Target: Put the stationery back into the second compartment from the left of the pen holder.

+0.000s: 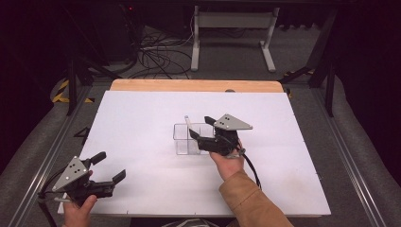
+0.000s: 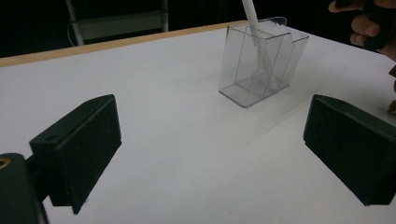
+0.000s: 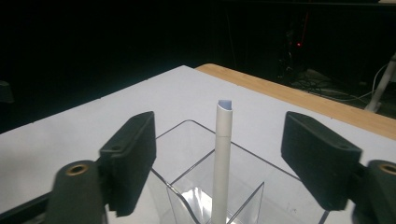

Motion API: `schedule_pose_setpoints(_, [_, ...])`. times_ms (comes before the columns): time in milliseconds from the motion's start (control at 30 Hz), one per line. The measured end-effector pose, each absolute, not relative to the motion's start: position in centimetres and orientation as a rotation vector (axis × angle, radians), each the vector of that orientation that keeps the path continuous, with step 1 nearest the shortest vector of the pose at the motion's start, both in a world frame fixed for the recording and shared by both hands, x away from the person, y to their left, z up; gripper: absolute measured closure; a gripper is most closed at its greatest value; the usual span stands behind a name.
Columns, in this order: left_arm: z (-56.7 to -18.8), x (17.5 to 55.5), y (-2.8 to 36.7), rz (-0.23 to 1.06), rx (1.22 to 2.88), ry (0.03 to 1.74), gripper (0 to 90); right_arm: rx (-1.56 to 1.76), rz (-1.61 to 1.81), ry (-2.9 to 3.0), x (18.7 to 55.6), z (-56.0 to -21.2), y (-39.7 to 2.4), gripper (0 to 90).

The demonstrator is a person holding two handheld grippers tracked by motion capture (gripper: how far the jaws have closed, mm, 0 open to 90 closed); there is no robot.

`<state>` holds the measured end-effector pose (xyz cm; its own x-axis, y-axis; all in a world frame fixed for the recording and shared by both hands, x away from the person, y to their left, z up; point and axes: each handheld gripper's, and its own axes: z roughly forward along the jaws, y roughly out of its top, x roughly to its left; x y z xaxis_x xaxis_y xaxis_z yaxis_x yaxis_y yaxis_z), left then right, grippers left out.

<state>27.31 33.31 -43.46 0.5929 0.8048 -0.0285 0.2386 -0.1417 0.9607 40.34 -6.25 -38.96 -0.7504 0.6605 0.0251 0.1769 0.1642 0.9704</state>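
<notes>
While we look down from the high view, the right gripper point(image 1: 199, 126) sits near the middle of the frame, right at the clear plastic holder point(image 1: 188, 138) on the white tabletop point(image 1: 142, 123). This holder has compartments, and a white pen point(image 3: 222, 154) stands almost upright in one of them, leaning a little, with its upper end above the rim. In the right gripper view the pen rises between the two black jaws, but the pads do not touch it; there is free space on both sides. So this gripper is wide open and holds nothing.

We judge that the step in hand is the release: the pen is already placed in the holder, and the right hand only needs to leave it there. The next move, in our opinion, calls for a straight retreat, up and back toward the person, so that no jaw catches the pen top or pushes the light holder, which could slide or tip easily.

At the lower left of the high view, the left gripper point(image 1: 108, 166) rests near the tabletop edge, well apart from the holder. Its jaws are also wide apart and empty, as the left gripper view shows, with the holder in the upper right of that frame.
</notes>
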Motion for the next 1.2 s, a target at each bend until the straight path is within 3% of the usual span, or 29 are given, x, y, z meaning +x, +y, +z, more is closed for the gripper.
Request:
schedule_pose_setpoints(467, [-43.3,27.2,33.0,0.632,1.693,0.853,4.7,0.734,1.629,2.044,37.8,-37.3,-11.4,5.6])
schedule_pose_setpoints(800, [-43.2,27.3,32.5,0.643,1.704,0.839,4.3,0.743,1.587,2.072,35.3,-39.8,-18.1,1.6])
schedule_pose_setpoints(1200, [-43.0,27.5,31.6,0.675,1.742,0.811,3.6,0.759,1.530,2.069,33.2,-43.7,-22.2,1.5])
